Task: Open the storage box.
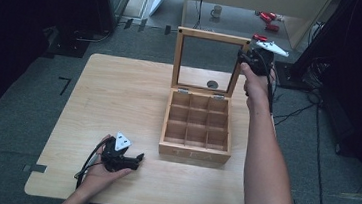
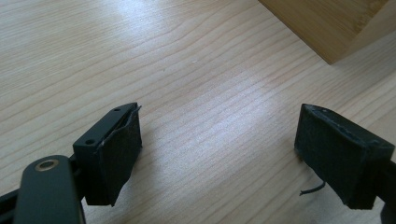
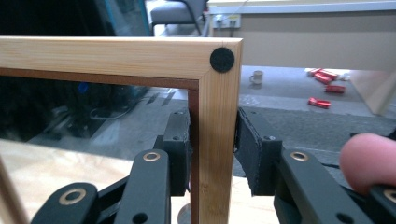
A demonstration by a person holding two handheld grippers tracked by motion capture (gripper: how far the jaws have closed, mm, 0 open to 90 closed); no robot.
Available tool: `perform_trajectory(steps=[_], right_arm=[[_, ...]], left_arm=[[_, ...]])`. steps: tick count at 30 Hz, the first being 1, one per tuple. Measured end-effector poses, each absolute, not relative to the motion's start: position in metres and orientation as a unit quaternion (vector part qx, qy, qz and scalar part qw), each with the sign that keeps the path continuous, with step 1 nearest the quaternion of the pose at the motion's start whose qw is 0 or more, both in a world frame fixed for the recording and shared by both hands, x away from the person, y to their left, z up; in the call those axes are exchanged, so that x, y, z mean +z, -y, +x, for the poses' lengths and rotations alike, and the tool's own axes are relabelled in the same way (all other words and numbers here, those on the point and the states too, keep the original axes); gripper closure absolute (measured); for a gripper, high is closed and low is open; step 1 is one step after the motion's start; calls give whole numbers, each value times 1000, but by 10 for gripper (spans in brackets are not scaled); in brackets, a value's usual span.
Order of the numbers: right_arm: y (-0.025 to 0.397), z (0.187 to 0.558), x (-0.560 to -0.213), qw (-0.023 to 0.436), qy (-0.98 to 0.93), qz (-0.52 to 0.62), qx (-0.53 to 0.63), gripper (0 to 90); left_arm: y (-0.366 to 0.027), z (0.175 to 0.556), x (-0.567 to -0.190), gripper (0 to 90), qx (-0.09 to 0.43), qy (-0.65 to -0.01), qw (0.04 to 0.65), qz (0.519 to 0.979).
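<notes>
The wooden tea box stands near the middle of the table, its glass-paned lid raised upright on its hinges. The right gripper has its jaws set on either side of the lid's right frame rail near the top corner, gripping it or just about to. The left gripper rests in the person's hand on the table near the box's front left corner, jaws spread wide and holding nothing.

With the grip so close to the corner, a crooked pull could twist the lid on its hinges, or let the rail slip out so the lid drops and the glass knocks. Nothing steadies the box, so it could also slide.

The right gripper view shows the pads flanking the rail and a black bumper dot; the high view shows the nine empty compartments.
</notes>
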State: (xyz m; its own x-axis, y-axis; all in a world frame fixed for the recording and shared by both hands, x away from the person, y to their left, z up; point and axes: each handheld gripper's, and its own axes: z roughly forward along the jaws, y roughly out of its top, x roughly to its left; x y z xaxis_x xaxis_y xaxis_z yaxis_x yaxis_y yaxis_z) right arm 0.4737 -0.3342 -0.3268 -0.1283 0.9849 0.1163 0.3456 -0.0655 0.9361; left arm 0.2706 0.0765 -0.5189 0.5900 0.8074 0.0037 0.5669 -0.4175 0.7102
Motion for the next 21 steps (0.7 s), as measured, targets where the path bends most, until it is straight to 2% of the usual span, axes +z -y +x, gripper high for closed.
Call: perform_trajectory(steps=[5, 17, 21], right_arm=[[329, 481, -331, 359, -577, 572, 459, 678], [325, 488, -333, 362, -566, 586, 452, 668], [327, 484, -329, 353, -547, 595, 472, 465]], left_arm=[[-76, 271, -519, 150, 176, -417, 343, 823], [-76, 271, -519, 151, 176, -417, 343, 823], [-76, 271, -519, 151, 175, -417, 342, 824]])
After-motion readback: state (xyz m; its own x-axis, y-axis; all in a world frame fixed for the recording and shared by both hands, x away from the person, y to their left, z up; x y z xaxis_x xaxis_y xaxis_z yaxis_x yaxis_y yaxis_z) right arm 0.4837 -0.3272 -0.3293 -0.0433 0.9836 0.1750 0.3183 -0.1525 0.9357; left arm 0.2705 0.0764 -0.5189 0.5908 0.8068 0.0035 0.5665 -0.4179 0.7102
